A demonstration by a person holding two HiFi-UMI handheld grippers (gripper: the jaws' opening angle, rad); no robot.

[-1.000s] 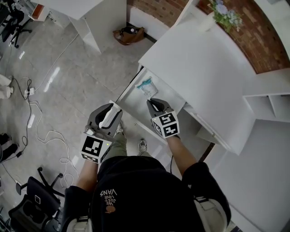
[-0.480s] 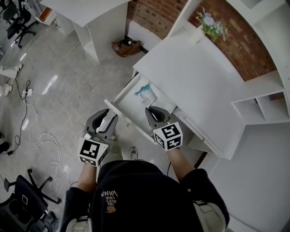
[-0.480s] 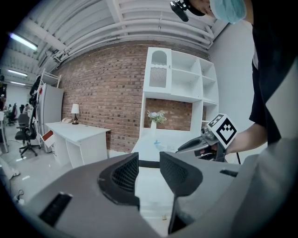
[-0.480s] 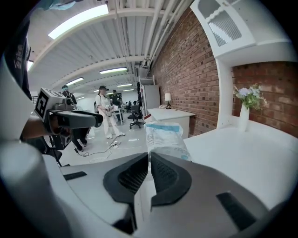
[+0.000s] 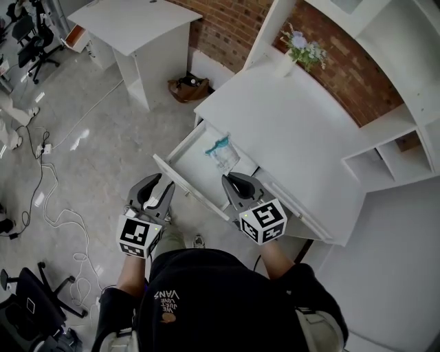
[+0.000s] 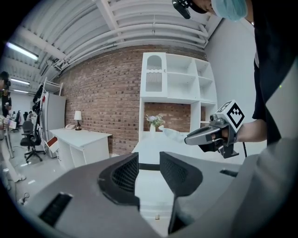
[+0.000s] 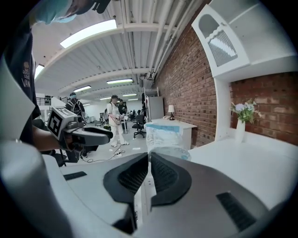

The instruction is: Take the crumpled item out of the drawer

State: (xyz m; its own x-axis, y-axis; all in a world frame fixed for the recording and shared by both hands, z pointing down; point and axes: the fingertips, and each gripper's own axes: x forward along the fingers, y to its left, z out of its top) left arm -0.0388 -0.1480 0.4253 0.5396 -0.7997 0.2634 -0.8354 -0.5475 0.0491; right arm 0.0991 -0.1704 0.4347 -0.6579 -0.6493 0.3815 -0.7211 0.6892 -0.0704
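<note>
The crumpled item is a clear plastic bag with a teal edge [image 5: 223,152]. It lies in the open white drawer [image 5: 187,155], toward its back. The right gripper view has the bag [image 7: 163,137] straight ahead, just beyond the jaws. My right gripper [image 5: 231,183] hovers over the drawer's near right part, short of the bag. Its jaws [image 7: 149,162] stand shut with only a thin slit, nothing held. My left gripper [image 5: 157,193] hangs outside the drawer front, over the floor, open and empty [image 6: 149,174].
The drawer juts from a white desk [image 5: 289,117] with a flower vase [image 5: 295,51] against a brick wall. White shelves [image 5: 392,155] stand to the right. On the floor are a brown bag [image 5: 189,88], cables [image 5: 48,185] and an office chair [image 5: 27,302]. Another white desk [image 5: 137,20] stands behind.
The head view has tilted up, so more of the desk and wall shows. Both grippers have drawn slightly back toward the person. The bag has not moved.
</note>
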